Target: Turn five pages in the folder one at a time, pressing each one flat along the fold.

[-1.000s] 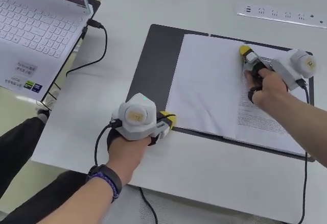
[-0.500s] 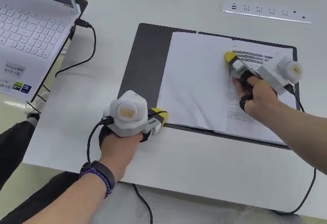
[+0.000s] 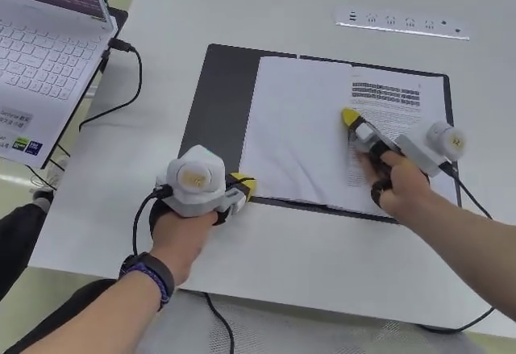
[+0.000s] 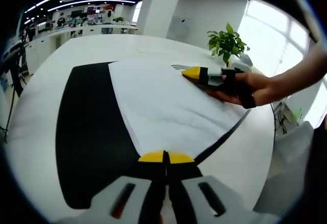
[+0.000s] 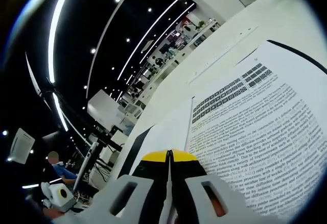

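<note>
My closed, empty right gripper (image 3: 349,118) has slid toward me down the fold of the open folder (image 3: 218,104) on the table (image 3: 282,265), so this page (image 3: 298,120) is partly pressed, while my left gripper (image 3: 244,183), also closed and empty, sits at the folder's near edge.
</note>
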